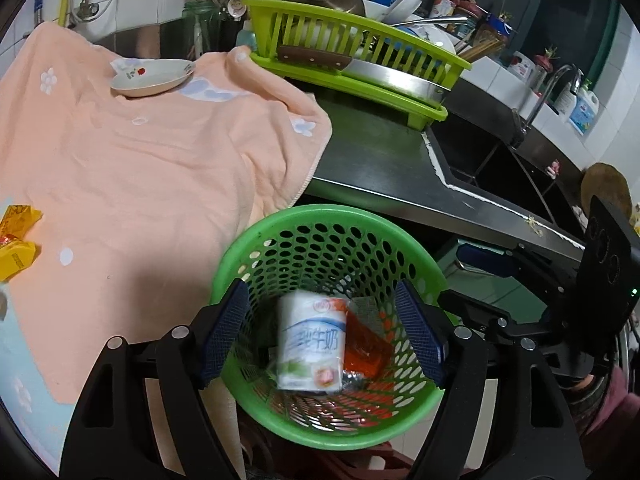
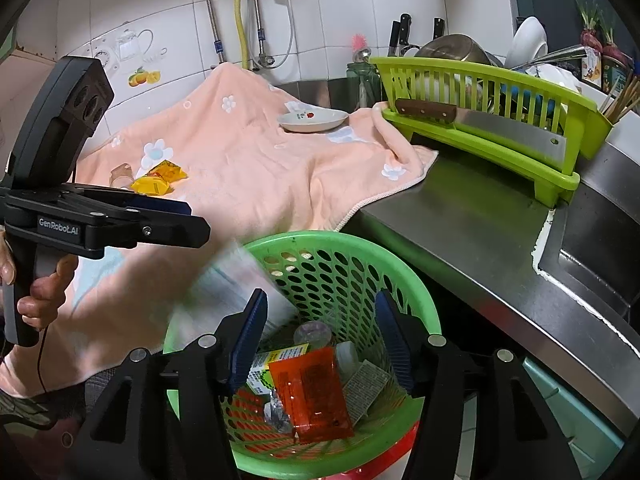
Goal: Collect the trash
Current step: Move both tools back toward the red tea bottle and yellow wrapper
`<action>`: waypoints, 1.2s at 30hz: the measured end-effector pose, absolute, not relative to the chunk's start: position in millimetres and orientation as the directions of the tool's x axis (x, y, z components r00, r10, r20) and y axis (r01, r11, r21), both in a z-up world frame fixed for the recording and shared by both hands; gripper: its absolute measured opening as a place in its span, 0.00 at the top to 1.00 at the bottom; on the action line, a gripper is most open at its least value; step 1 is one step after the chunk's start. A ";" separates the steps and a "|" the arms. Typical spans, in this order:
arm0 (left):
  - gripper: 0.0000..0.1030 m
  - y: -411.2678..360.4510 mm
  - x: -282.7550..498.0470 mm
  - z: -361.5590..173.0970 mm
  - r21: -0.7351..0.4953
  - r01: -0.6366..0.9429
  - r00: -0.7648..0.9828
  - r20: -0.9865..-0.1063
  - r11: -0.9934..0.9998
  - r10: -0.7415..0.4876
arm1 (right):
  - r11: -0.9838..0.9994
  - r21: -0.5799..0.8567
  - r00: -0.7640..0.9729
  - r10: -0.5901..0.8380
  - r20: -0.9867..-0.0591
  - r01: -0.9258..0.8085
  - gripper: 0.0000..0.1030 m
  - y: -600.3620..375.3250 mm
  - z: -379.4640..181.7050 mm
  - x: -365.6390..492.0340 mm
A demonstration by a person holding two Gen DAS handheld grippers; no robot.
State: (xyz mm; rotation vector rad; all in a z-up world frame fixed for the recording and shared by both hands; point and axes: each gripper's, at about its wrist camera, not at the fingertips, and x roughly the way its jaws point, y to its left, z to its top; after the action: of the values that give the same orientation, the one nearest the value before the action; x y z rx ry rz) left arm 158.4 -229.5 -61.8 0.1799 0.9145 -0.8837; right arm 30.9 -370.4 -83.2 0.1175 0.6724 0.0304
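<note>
Evidently both grippers hang over the green basket (image 1: pixel 240 264): left gripper (image 1: pixel 322 334) jaws wide, milk carton (image 1: pixel 312 346) dropping free between them; right gripper (image 2: pixel 320 338) jaws parted, empty. Yellow wrappers (image 2: pixel 160 179) remain on the towel (image 2: pixel 248 168).

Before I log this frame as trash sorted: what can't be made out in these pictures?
- Milk carton: motion-blurred in both views; whether it has landed in the basket is unclear.
- Basket bottom: right wrist view, hidden under the orange packet.
- Yellow wrappers: left wrist view, cut by the left edge.
- Item beside the wrappers: too small.
</note>
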 end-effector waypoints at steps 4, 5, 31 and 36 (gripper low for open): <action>0.27 -220.0 159.3 -57.3 -0.189 0.724 0.327 -0.752 0.663 -0.572 | 0.992 0.127 0.782 0.076 -0.619 0.003 0.46 -368.8 -82.9 33.1; 0.27 -217.3 159.8 -56.3 -0.182 0.721 0.336 -0.753 0.669 -0.566 | 0.992 0.129 0.781 0.080 -0.619 0.000 0.46 -368.1 -82.8 34.0; 0.20 -56.6 250.7 -13.4 -0.082 0.357 0.577 -0.764 0.930 -0.289 | 0.960 0.088 0.739 0.260 -0.621 -0.264 0.30 -286.5 -53.8 129.0; 0.17 -21.3 272.7 -9.3 -0.098 0.255 0.599 -0.765 0.962 -0.236 | 0.936 0.052 0.714 0.300 -0.632 -0.347 0.28 -260.9 -49.2 158.2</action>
State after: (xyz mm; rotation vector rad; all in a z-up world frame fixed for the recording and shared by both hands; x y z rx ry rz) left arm 272.7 -21.3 -9.3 0.0222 0.8835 -0.2847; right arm 158.2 -260.9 -49.2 -0.0725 0.6875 0.3584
